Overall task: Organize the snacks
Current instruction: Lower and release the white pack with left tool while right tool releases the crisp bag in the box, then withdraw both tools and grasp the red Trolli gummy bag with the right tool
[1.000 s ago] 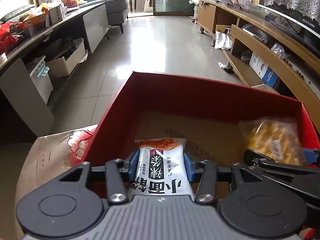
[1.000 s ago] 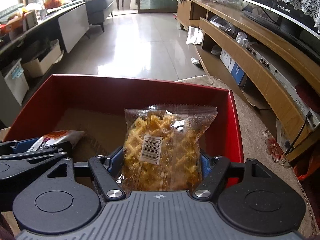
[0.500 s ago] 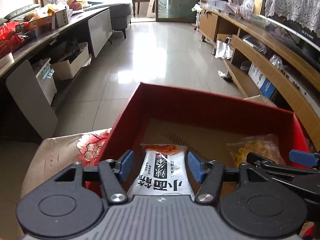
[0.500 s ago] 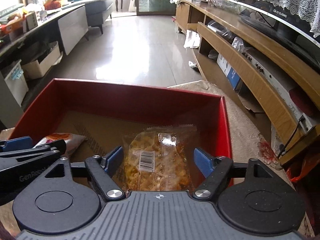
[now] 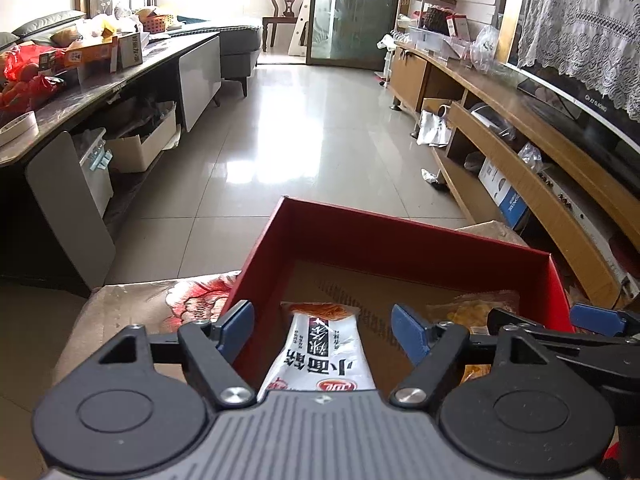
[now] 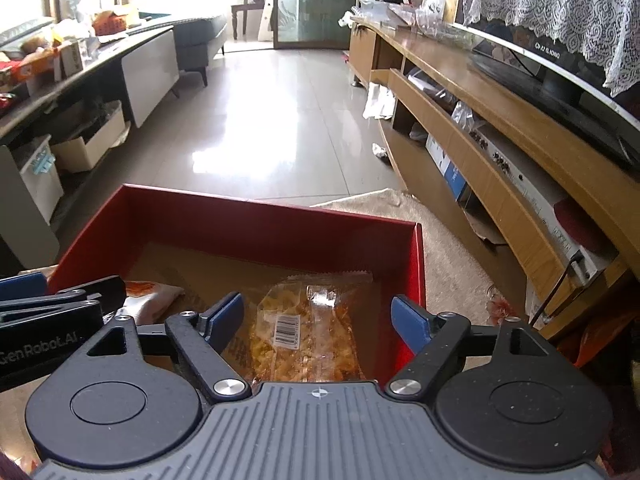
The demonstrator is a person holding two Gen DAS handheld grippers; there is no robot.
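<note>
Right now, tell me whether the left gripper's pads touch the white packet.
Apart. The left wrist view shows box floor between each blue pad and the white packet; the left gripper is opening.

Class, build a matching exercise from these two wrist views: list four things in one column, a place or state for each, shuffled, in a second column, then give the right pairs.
Things
1. white noodle-snack packet
2. clear waffle-snack packet
3. red box
4. left gripper

Places or states
A. jaws apart and opening, pads clear of the packet
B. lies in the box's right half, barcode up
C. sits on the floral cloth, holding both packets
D. lies in the box's left half

Pairs: 1-D, 2-B, 3-C, 4-A
</note>
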